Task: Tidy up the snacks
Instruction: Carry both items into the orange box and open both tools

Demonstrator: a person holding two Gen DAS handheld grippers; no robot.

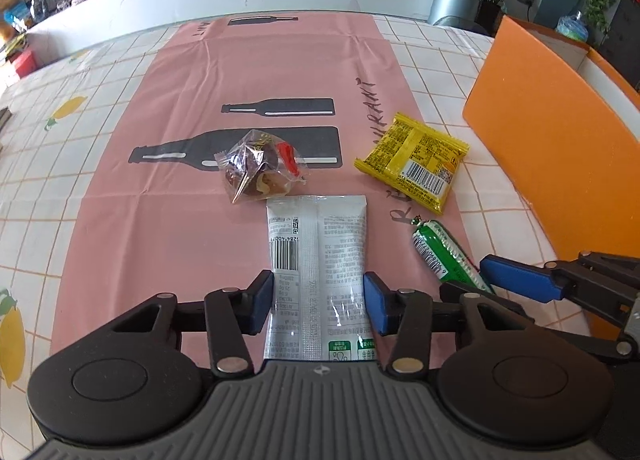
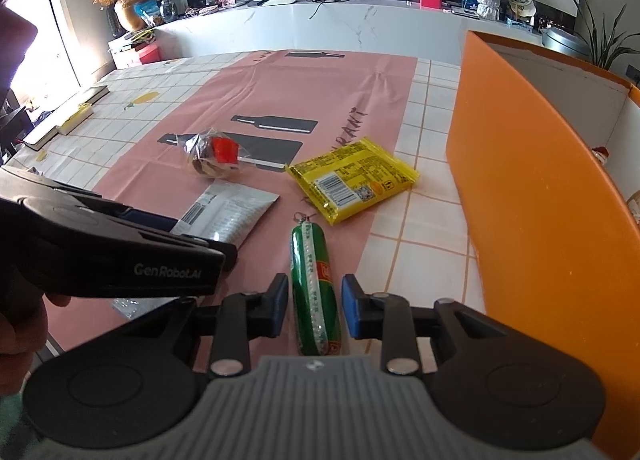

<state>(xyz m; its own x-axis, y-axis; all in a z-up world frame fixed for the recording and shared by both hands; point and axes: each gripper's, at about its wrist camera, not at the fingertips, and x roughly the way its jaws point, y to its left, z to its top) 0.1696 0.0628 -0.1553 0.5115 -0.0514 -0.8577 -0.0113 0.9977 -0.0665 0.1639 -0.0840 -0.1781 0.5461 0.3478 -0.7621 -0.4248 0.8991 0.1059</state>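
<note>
A silver-white snack pouch (image 1: 318, 256) lies on the pink mat, its near end between the pads of my left gripper (image 1: 319, 302); the jaws stand at its two edges, and a firm grip cannot be told. A green sausage stick (image 2: 314, 288) lies between the open pads of my right gripper (image 2: 315, 310), with small gaps on both sides. The sausage also shows in the left wrist view (image 1: 444, 252). A yellow packet (image 1: 414, 160) and a clear bag of brown snacks (image 1: 260, 166) lie farther out. The pouch (image 2: 228, 212), packet (image 2: 352, 178) and bag (image 2: 212, 156) show in the right wrist view.
An orange box (image 2: 532, 196) with an open top stands on the right of the tiled tablecloth (image 1: 60, 132). The pink mat (image 1: 180, 220) with bottle prints covers the middle. Books (image 2: 68, 116) lie at the far left edge. A white counter runs behind the table.
</note>
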